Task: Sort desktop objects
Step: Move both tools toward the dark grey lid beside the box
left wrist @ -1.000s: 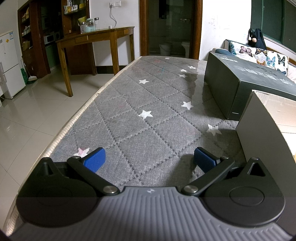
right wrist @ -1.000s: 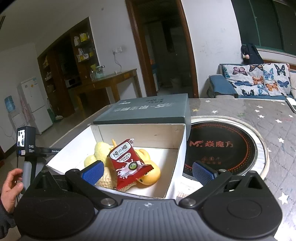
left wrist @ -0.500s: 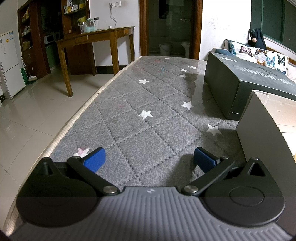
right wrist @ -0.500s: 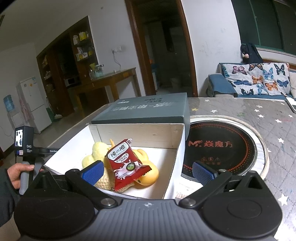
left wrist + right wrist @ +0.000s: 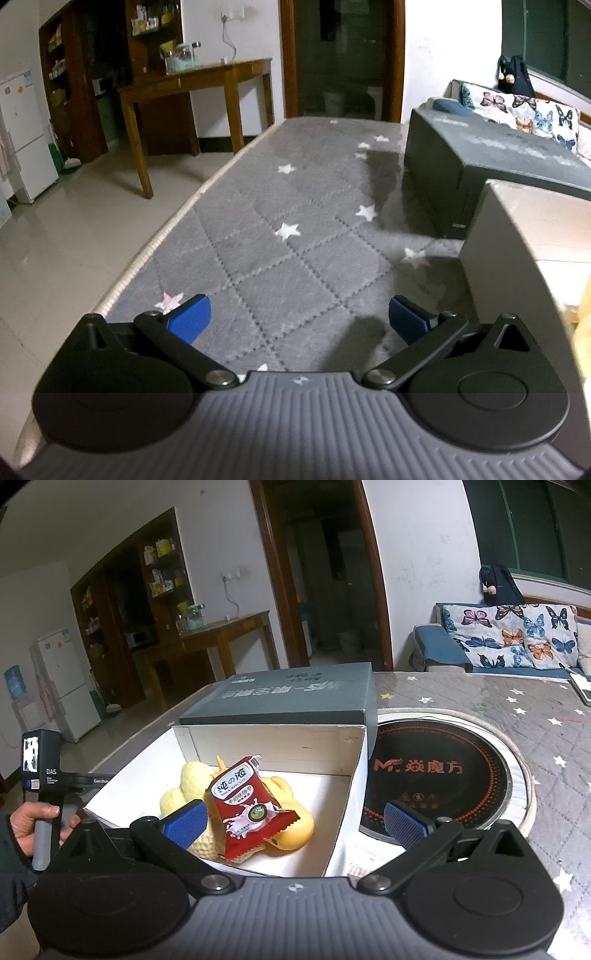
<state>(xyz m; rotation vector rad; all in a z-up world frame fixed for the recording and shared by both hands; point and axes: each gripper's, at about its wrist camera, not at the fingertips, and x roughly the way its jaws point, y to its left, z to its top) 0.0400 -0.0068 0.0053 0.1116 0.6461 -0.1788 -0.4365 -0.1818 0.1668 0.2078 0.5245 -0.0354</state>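
Black linkage arms with silver screws, blue ribbed fingertips (image 5: 404, 821), grey ridged body; dark sleeve (image 5: 9, 871) at wrist.

An open box (image 5: 347, 775) sits near the left edge of the table (image 5: 546, 738), with a closed box (image 5: 295, 698) touching it behind and an induction cooker (image 5: 443, 771) just to its right. Inside the open box, a biscuit packet (image 5: 245, 808) lies on top of several toys (image 5: 295, 825). A phone (image 5: 581, 686) lies at the table's far right edge.
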